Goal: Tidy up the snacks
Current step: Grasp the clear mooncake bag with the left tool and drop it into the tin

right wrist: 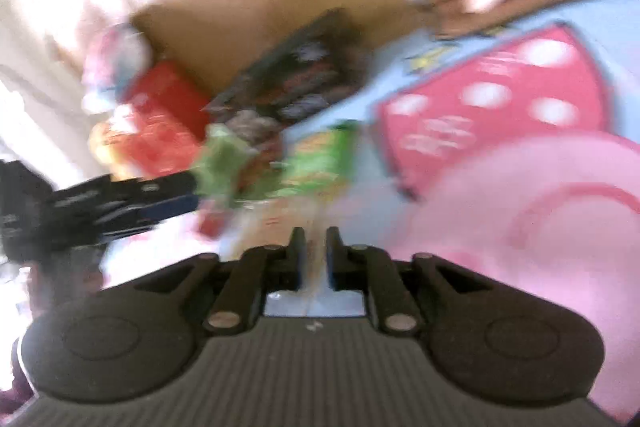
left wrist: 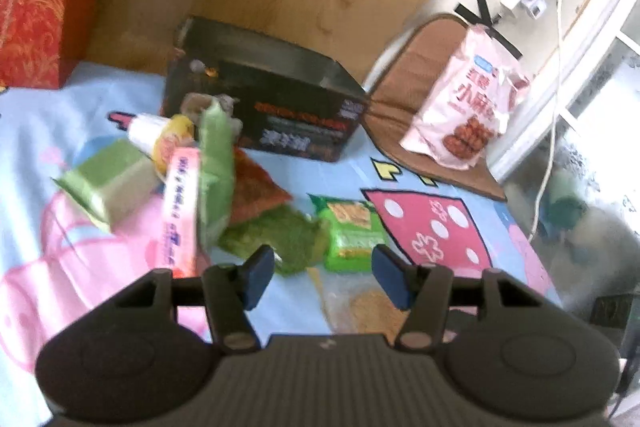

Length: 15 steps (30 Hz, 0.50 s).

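Snack packets [left wrist: 224,183] crinkly, piled beside black rectangular box [left wrist: 264,107]; left gripper [left wrist: 322,277] jaws apart, empty; right gripper [right wrist: 316,255] jaws narrowly parted.

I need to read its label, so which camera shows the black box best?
The left wrist view. There the black box sits sharp enough to show its open top and the printed front, behind the pile of snack packets. The right wrist view shows the box only as a dark motion-blurred smear.

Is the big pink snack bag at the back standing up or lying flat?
Standing, leaning back. In the left wrist view the pink bag rests on the brown mat, its printed front facing the camera and its top against the wall.
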Each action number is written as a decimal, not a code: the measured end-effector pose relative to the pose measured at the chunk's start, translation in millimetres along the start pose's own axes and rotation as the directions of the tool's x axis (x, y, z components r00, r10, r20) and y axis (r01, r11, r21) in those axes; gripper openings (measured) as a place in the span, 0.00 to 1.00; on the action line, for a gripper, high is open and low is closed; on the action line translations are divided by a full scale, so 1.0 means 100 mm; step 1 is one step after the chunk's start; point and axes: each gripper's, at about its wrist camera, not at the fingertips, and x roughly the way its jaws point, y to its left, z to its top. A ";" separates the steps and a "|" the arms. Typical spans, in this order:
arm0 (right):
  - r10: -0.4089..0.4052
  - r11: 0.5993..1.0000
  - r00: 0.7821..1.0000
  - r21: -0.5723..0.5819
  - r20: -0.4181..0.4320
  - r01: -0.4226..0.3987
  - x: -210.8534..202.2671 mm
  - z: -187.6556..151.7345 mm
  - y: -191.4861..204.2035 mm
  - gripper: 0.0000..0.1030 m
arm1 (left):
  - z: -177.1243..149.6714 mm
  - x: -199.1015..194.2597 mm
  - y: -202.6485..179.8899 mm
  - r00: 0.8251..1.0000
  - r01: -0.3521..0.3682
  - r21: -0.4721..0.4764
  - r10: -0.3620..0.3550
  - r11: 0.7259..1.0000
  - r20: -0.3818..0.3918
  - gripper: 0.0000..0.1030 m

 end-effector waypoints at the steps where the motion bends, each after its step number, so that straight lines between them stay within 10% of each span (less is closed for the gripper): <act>1: -0.030 1.000 0.999 -0.008 0.019 0.030 -0.06 -0.01 -0.02 0.37 | -0.01 0.01 -0.05 1.000 0.005 0.008 -0.005 1.000 -0.010 0.54; 6: -0.003 0.973 0.999 -0.229 0.048 0.014 -0.19 -0.11 0.28 0.72 | -0.16 0.07 -0.12 0.998 0.026 0.043 -0.024 0.999 -0.063 0.57; 10: -0.054 0.876 0.998 -0.480 0.014 0.054 0.01 -0.27 0.51 0.78 | -0.30 0.18 -0.12 0.992 0.024 0.028 -0.021 0.999 -0.123 0.57; 14: -0.093 0.770 0.995 -0.632 0.020 0.085 0.35 -0.41 0.63 0.73 | -0.40 0.26 -0.18 0.990 0.050 0.065 -0.041 0.997 -0.131 0.39; 15: -0.057 0.769 0.998 -0.638 -0.004 0.041 0.36 -0.40 0.66 0.53 | -0.38 0.25 -0.18 0.991 0.056 0.053 -0.049 0.997 -0.126 0.35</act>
